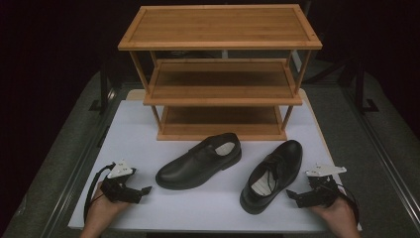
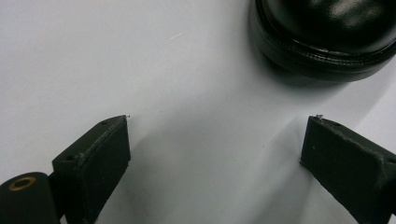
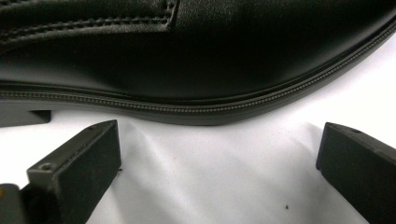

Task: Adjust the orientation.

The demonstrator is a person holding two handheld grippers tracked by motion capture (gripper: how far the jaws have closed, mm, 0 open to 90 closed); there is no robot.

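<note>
High view, shoes: left shoe (image 1: 199, 160) and right shoe (image 1: 272, 174) lying on the white surface (image 1: 148, 134), just in front of the wooden rack (image 1: 220, 74); all three rack shelves bare.
High view, grippers: left gripper (image 1: 143, 191) resting in front of the rack, just beside the left shoe's toe; right gripper (image 1: 289, 194) just beside the right shoe.
Left gripper view: fingers (image 2: 100, 154) spread wide, holding nothing; shoe toe (image 2: 327, 37) ahead, apart from them.
Right gripper view: fingers (image 3: 79, 163) wide apart, empty; shoe side (image 3: 196, 60) close ahead, not touched.
Progress: judged barely begun; nothing grasped, both shoes left to lift onto the rack.
</note>
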